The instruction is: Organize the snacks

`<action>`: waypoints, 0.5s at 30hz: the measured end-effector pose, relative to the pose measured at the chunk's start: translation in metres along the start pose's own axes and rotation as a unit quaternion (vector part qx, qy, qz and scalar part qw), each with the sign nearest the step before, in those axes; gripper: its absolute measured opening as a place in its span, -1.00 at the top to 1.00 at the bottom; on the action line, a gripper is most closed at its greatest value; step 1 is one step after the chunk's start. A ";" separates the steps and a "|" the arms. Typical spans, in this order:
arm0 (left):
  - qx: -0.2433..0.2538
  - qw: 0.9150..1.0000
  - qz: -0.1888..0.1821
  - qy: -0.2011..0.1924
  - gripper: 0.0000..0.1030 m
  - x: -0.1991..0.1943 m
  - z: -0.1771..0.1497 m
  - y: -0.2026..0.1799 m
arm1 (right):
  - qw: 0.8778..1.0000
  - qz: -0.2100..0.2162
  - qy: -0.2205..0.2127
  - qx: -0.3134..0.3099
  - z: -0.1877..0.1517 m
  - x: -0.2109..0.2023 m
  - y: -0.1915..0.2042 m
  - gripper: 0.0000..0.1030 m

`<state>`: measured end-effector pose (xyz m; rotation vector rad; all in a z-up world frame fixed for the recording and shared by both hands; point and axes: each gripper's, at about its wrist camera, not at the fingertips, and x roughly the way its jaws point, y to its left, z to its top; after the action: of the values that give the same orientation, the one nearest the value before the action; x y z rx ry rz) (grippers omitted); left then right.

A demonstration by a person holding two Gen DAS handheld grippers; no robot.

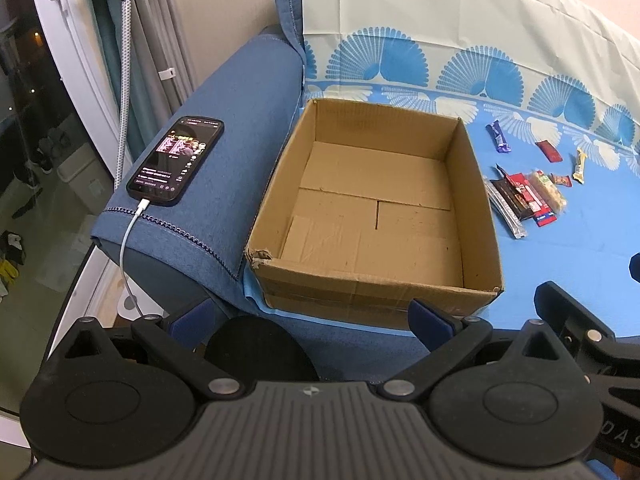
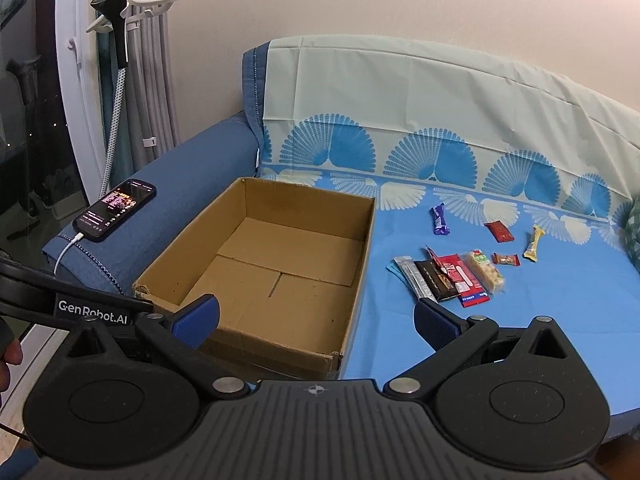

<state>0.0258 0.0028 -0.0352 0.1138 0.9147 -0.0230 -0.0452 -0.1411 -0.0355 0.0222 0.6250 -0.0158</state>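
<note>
At the far left a dark window (image 2: 24, 160) and grey curtains (image 2: 156, 80) framed a garment steamer (image 2: 118, 32). A phone (image 1: 176, 160), plugged into a white cable (image 1: 128, 248), lay on the blue sofa arm (image 1: 248, 120).

Just right of it the cardboard box (image 1: 476, 200) sat open on the sofa seat, nothing inside it, so the sorting looked not yet begun. All the snacks (image 2: 452, 276) lay right of the box on the blue fan-patterned cover (image 2: 520, 340): a near cluster of wrapped bars, and farther back a purple bar (image 2: 440, 220), a red packet (image 2: 499, 232), a small red candy (image 2: 506, 259) and a yellow stick (image 2: 534, 244), each apart.

The left hand-held gripper (image 1: 312, 320) and the right hand-held gripper (image 2: 316, 316) both hovered near the seat's front edge, fingers spread wide, holding nothing. Every snack probably remained to be boxed.
</note>
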 end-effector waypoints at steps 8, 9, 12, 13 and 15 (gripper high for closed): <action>0.002 1.000 0.001 -0.002 -0.99 0.000 0.001 -0.001 | 1.000 0.001 0.001 0.001 0.000 0.000 0.001 -0.99; 0.003 1.000 0.003 -0.002 -0.99 0.000 0.001 -0.001 | 1.000 0.002 0.001 0.002 -0.001 0.001 0.000 -0.99; 0.004 1.000 0.001 0.000 -0.99 0.001 -0.001 -0.002 | 1.000 0.003 0.004 0.003 -0.003 0.001 0.001 -0.99; 0.004 1.000 0.001 0.001 -0.99 0.002 -0.001 -0.002 | 1.000 0.003 0.004 0.003 -0.003 0.001 0.000 -0.99; 0.004 1.000 -0.001 0.002 -0.99 0.003 -0.002 -0.001 | 1.000 0.004 0.004 0.005 -0.004 0.001 -0.001 -0.99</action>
<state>0.0257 0.0018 -0.0388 0.1207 0.9196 -0.0280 -0.0464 -0.1417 -0.0394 0.0343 0.6330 -0.0106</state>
